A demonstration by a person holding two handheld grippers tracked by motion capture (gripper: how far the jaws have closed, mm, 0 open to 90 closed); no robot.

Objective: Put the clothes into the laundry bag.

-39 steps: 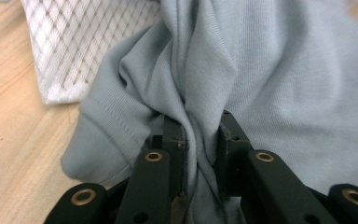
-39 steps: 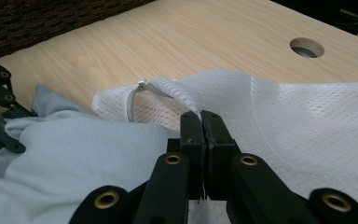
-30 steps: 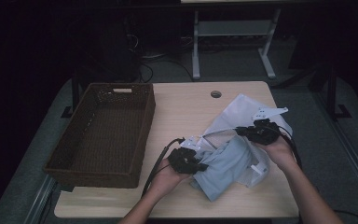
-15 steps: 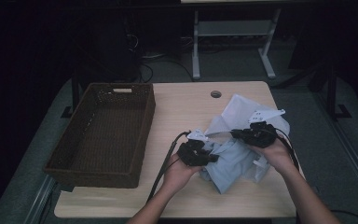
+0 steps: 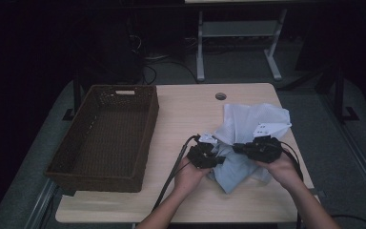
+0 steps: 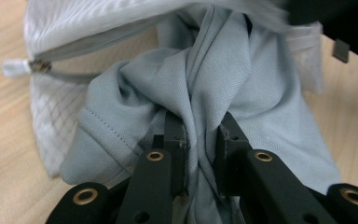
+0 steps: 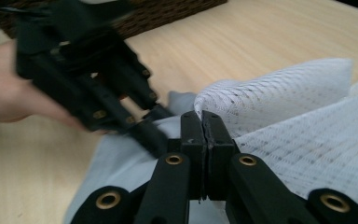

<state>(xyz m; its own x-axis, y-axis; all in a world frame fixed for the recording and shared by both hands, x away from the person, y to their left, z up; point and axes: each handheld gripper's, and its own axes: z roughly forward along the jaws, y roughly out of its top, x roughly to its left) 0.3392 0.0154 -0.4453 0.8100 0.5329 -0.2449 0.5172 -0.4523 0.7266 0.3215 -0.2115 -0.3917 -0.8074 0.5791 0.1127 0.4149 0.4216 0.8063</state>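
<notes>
A light grey garment (image 5: 238, 175) lies bunched at the table's front right, partly inside a white mesh bag (image 5: 255, 121) with a zipper. My left gripper (image 5: 215, 157) is shut on a twisted fold of the garment (image 6: 214, 70), which runs between its pads (image 6: 177, 135). The mesh bag (image 6: 51, 109) lies to the left behind it. My right gripper (image 5: 240, 148) is shut on the edge of the mesh bag (image 7: 279, 93), its jaws pressed together on the netting. The left gripper (image 7: 154, 123) shows blurred just left of it, over the garment (image 7: 112, 163).
A dark brown wicker basket (image 5: 105, 91) stands empty on the left half of the table (image 5: 190, 109). A round cable hole (image 5: 220, 96) sits near the far edge. Black cables trail from both grippers toward the front edge.
My left gripper has moved right with the garment, toward the bag's mouth. My right gripper has come nearer and a little left with the bag's edge, so the two now almost meet.
</notes>
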